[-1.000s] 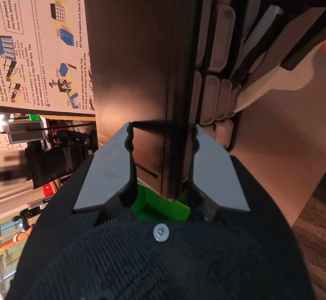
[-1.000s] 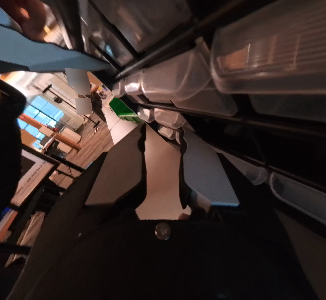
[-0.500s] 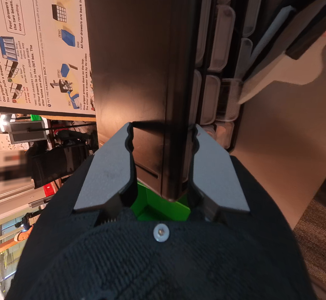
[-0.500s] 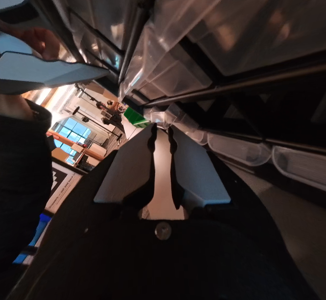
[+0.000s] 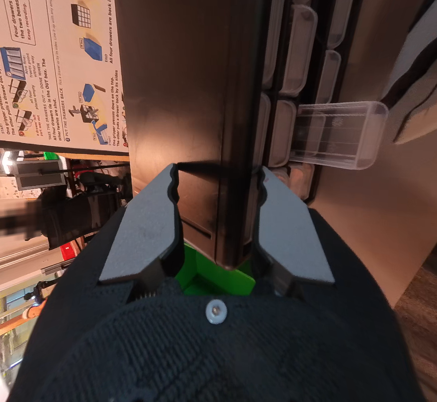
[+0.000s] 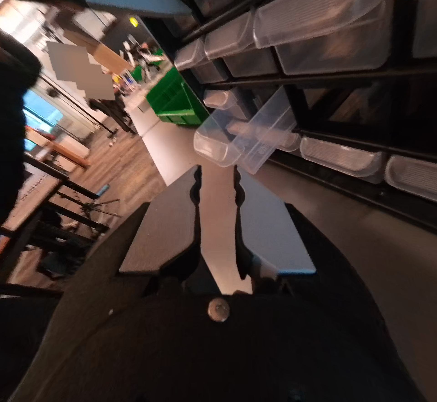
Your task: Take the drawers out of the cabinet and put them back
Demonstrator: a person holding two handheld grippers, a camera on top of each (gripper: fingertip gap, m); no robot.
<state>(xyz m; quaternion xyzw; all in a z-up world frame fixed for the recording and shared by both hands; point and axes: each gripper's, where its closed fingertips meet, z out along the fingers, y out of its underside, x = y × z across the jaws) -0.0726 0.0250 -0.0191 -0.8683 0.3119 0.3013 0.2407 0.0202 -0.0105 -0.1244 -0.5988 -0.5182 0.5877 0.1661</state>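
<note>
The black drawer cabinet [image 5: 184,71] stands on the table, and my left gripper [image 5: 217,175] is open with its fingers straddling the cabinet's top front edge. One clear plastic drawer [image 5: 335,135] sticks far out of the cabinet front. In the right wrist view this drawer [image 6: 255,135] juts out of the cabinet [image 6: 307,78] just beyond my right gripper [image 6: 217,169]. That gripper is open with nothing between its fingers. It also shows in the left wrist view [image 5: 392,121] at the drawer's front end. The other clear drawers are pushed in.
A green box [image 5: 212,277] lies behind the cabinet; it also shows in the right wrist view [image 6: 175,102]. A printed instruction sheet [image 5: 59,55] lies beside the cabinet. The tan table [image 6: 319,237] ends at an edge, with wooden floor [image 6: 123,154] beyond. Some cabinet slots [image 6: 366,107] are dark and open.
The clear drawer has slid well out of the cabinet. My right gripper narrowed at its front, pulled back, then opened wider. My left gripper has stayed put.
</note>
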